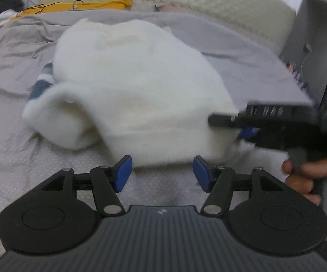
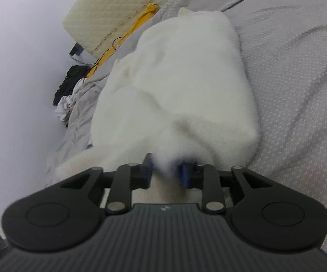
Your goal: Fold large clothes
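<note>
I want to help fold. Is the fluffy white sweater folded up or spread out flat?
Partly folded. The white sweater lies bunched with a rolled flap at one side, and the right claw pinches its corner.

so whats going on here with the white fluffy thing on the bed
A person with a handheld tool in each hand is folding a white fleece garment on a bed with a grey patterned bedspread. The right tool is pinched shut on a bunched edge of the fleece at its near corner. The left tool is open and holds nothing, sitting just short of the garment's near edge. The garment is already partly folded, with one rolled flap on its left side.
</note>
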